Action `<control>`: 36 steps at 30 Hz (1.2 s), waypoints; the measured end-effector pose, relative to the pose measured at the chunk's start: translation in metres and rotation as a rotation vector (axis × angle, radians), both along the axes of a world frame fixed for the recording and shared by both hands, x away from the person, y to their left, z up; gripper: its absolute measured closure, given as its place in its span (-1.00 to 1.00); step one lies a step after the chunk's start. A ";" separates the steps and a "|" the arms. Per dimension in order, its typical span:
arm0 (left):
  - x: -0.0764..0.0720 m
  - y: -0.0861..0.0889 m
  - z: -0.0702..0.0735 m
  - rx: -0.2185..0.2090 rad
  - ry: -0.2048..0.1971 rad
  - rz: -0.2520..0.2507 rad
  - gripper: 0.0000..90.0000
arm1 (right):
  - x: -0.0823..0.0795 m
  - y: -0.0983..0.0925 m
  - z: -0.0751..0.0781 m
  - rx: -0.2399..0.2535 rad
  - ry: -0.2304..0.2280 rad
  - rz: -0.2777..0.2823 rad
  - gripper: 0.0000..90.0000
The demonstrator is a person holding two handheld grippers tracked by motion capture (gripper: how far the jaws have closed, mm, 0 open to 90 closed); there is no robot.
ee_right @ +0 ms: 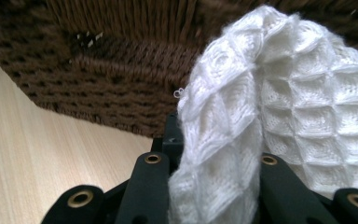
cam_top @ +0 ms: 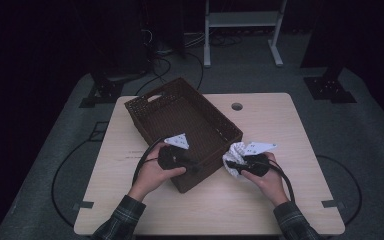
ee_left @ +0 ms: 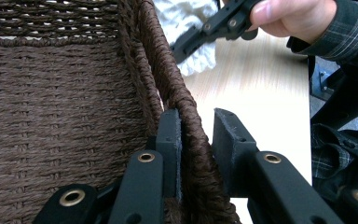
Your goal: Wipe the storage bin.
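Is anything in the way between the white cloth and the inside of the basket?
Yes: the basket's own wall. The white waffle cloth, clamped in the right gripper, sits outside the brown wicker basket, beside its near corner. The left gripper straddles the rim there. The cloth must go over that wall.

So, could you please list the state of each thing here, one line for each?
Basket: upright on the table, nothing visible inside.
Left tongs: astride the basket's near wall; inner pad touches the rim, outer pad stands apart.
White cloth: crumpled, held beside the basket, outside it.
Right tongs: shut on the white cloth.
Table: bears the basket.
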State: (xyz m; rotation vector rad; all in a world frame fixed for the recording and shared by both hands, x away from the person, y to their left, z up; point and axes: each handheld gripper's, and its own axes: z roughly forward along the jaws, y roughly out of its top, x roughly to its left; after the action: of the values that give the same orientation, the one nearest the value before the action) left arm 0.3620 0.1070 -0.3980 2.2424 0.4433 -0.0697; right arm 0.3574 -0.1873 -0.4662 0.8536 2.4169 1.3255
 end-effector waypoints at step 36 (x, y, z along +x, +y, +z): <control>0.000 0.000 0.000 0.000 0.001 -0.002 0.60 | -0.024 -0.003 0.039 0.061 -0.104 0.036 0.66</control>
State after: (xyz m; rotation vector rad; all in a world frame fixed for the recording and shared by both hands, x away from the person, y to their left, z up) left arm 0.3625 0.1072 -0.3980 2.2428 0.4420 -0.0716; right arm 0.3337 -0.1905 -0.4272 0.7405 2.3335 1.4273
